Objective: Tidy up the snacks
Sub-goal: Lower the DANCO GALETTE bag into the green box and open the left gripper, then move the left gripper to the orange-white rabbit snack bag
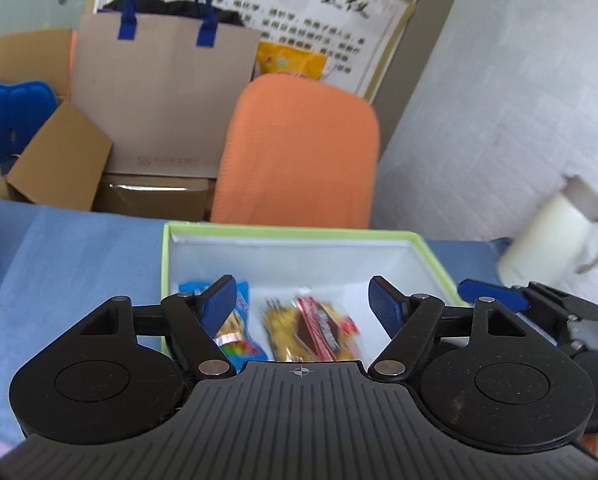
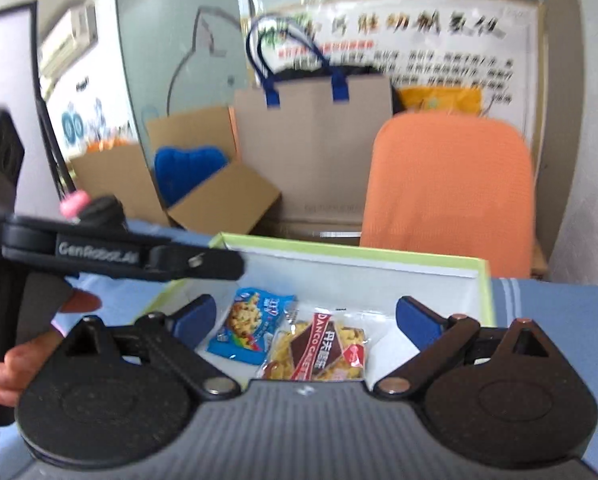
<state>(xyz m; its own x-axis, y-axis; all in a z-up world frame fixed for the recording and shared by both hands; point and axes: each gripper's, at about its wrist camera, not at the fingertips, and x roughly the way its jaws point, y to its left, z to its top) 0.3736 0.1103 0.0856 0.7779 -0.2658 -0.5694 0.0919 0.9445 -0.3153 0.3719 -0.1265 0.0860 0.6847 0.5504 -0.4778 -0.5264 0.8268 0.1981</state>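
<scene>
A blue cloth is covering the surface (image 1: 71,248), and behind it the room is crowding in — an orange chair (image 1: 299,148) is standing right at the far edge, a brown paper bag with blue handles (image 1: 163,96) is leaning against open cardboard boxes (image 1: 59,160), and a poster with yellow lettering (image 1: 319,4) is hanging on the wall behind. A white jug (image 1: 555,236) is sitting off at the right end of the surface, just beyond the box's corner. Front and centre, a green-rimmed box (image 1: 299,233) with a white inside is lying open, and two snacks are resting on its floor side by side: a blue snack packet (image 2: 255,324) on the left and a yellow-and-red biscuit packet (image 2: 319,348) just beside it on the right, their edges touching or overlapping. The left hand-held gripper (image 1: 303,304) is hanging over the near part of the box with its blue pads standing well apart and nothing between them — the two packets are lying below the gap. The right hand-held gripper (image 2: 305,320) is hovering over the same box, pads likewise spread with nothing clamped, both packets showing in the gap. In the right wrist view the left tool is reaching in from the left edge, with fingers of the person's hand (image 2: 27,356) wrapping its grip.
</scene>
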